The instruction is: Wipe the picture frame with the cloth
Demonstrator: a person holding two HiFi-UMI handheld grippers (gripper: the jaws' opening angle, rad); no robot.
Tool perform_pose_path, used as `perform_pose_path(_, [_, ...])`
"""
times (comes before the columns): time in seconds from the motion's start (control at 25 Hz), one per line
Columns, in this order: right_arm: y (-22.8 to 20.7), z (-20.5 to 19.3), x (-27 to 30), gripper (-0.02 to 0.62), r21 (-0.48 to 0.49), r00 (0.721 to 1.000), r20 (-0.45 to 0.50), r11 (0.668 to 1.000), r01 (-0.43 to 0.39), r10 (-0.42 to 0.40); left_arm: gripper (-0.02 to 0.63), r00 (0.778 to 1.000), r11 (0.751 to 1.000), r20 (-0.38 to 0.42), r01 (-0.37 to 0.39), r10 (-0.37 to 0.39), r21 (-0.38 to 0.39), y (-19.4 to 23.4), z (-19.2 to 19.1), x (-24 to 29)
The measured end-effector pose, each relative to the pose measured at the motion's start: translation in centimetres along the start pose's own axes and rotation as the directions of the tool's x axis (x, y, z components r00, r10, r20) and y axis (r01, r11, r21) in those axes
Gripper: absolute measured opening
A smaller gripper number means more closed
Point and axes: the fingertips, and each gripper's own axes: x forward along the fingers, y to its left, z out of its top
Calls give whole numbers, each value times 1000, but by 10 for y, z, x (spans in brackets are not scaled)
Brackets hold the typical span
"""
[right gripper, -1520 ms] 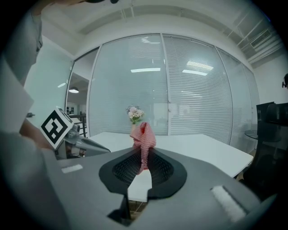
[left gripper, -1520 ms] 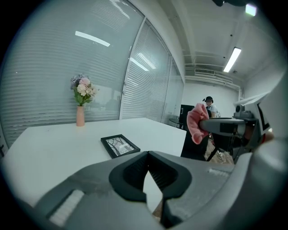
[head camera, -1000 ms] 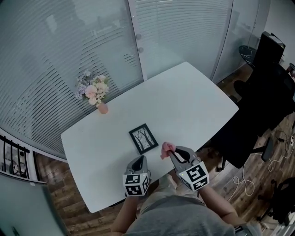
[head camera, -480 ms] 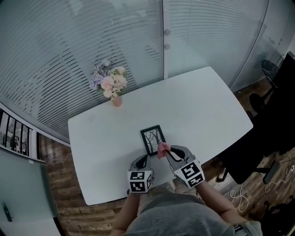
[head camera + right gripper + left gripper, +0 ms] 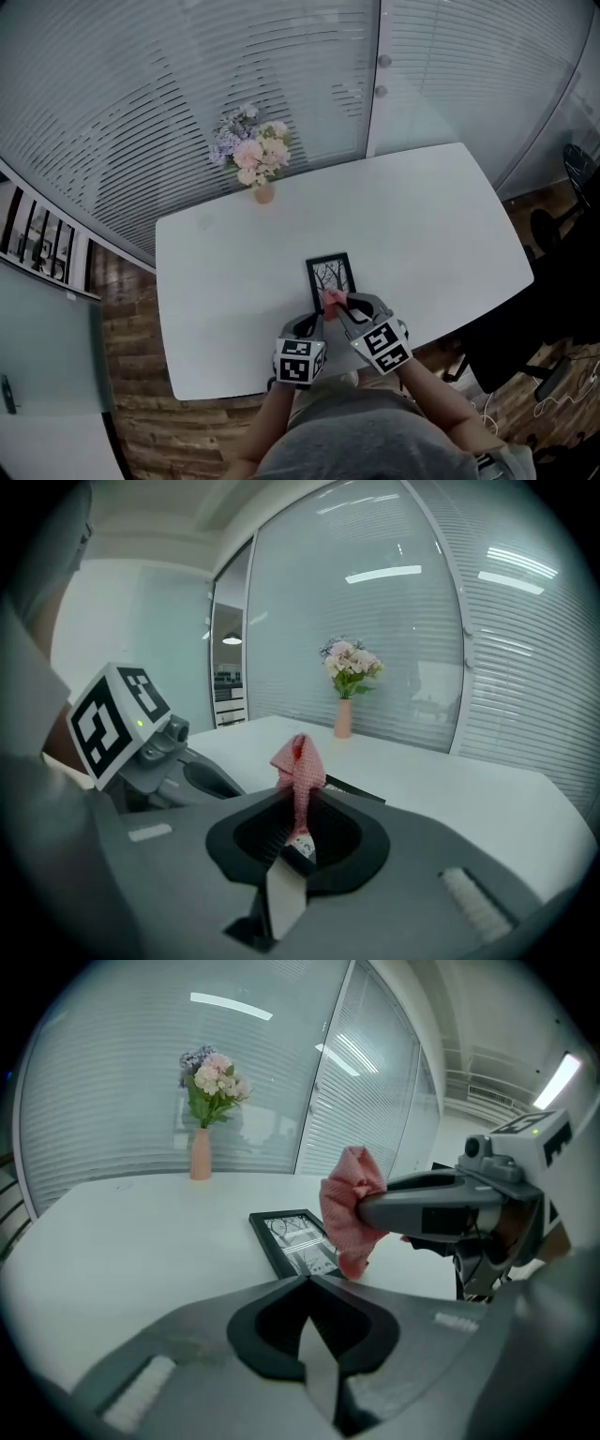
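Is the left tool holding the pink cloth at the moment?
No, the cloth is pinched in the right tool; the left tool is shut and empty.

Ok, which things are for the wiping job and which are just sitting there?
For the job: pink cloth, in the right gripper; picture frame on the table.
Just sitting there: vase of flowers; black chair.

White counter (image 5: 422, 216): pink vase (image 5: 264, 193) holding pastel flowers (image 5: 251, 148) at far edge, near far-left corner. Striped glass wall (image 5: 187, 75) behind. Black chair (image 5: 562, 291) beyond right edge.
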Motion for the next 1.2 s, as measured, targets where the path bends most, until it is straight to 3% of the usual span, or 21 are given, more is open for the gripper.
perform_pose_path(0.28, [1, -16, 31, 41, -84, 996, -83, 995, -51, 44, 3, 999, 1000, -43, -17, 16, -25, 8, -13, 8])
perform_pose_path(0.72, [4, -41, 57, 41, -184, 974, -214, 976, -119, 78, 4, 999, 999, -40, -25, 24, -33, 7, -10, 10])
perform_pose_path(1.2, [0, -49, 66, 41, -180, 957, -273, 972, -149, 96, 3, 999, 1000, -52, -10, 9, -18, 7, -6, 13])
